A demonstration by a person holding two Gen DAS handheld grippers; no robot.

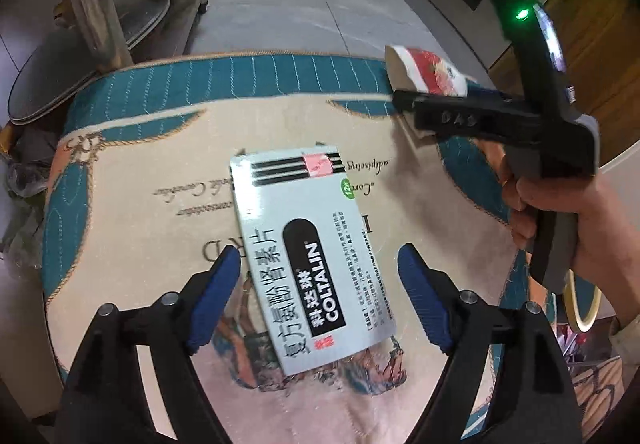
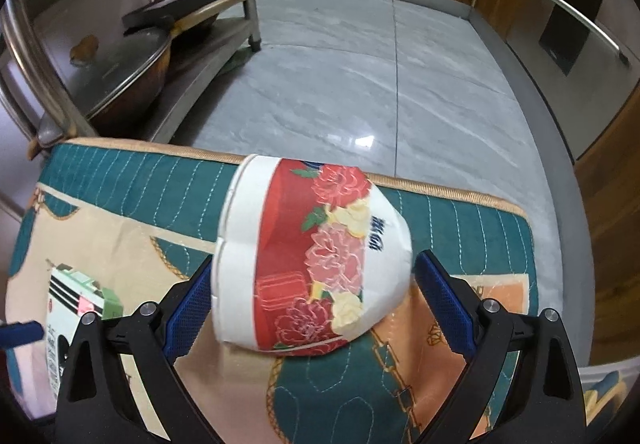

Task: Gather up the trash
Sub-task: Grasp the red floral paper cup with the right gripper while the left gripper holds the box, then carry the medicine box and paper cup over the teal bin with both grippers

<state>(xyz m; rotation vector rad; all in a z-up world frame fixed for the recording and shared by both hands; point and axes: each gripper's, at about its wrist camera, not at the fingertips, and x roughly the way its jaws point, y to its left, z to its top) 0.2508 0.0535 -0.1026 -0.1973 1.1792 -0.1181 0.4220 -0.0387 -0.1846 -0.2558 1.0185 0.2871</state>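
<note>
Right now I am lining up two pickups at once. I am holding my left gripper (image 1: 318,296) spread wide over the medicine box (image 1: 310,256), a flat, glossy cardboard carton lying on the quilted cushion (image 1: 160,115); its near end sits between my blue pads (image 1: 214,296), neither seeming to touch it. I am framing the paper cup (image 2: 312,256) with my right gripper (image 2: 316,308), also wide; the cup is lying on its side near the cushion's far edge, crumpled, white with red flowers. I judge the grasp step is just starting. Next I need to lower and squeeze gently, since the thin cup will buckle and the slick box could slide on the stitched fabric.
</note>
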